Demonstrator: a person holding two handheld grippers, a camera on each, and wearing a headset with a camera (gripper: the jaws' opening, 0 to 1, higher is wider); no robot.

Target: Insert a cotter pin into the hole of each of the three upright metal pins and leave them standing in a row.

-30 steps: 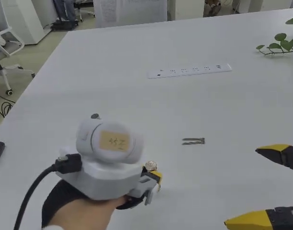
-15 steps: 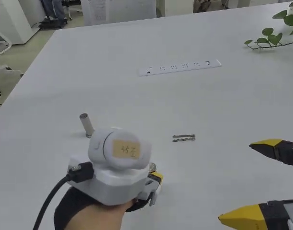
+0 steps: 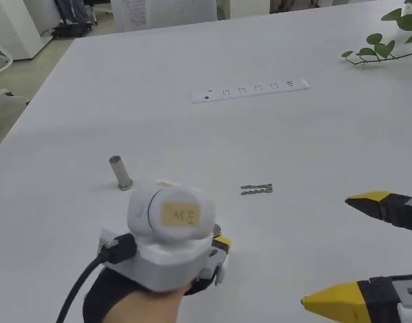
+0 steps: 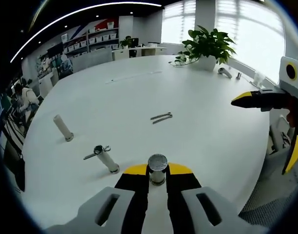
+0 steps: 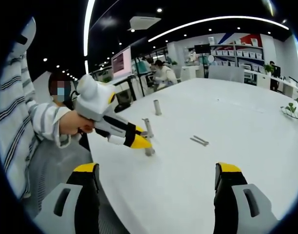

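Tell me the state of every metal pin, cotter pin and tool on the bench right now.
left tool: shut on the near metal pin
right tool: open, empty
near metal pin: upright, no cotter pin in it
middle metal pin: upright, a cotter pin through its top
far metal pin: upright, no cotter pin in it
loose cotter pins: lying flat on the table

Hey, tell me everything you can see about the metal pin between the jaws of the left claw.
The metal pin is a short silver cylinder with a flat, dull round top, seen almost end-on. It stands upright on the white table, clamped between the black, yellow-tipped jaws of the left claw, which press on both its sides. Its lower part is hidden between them.
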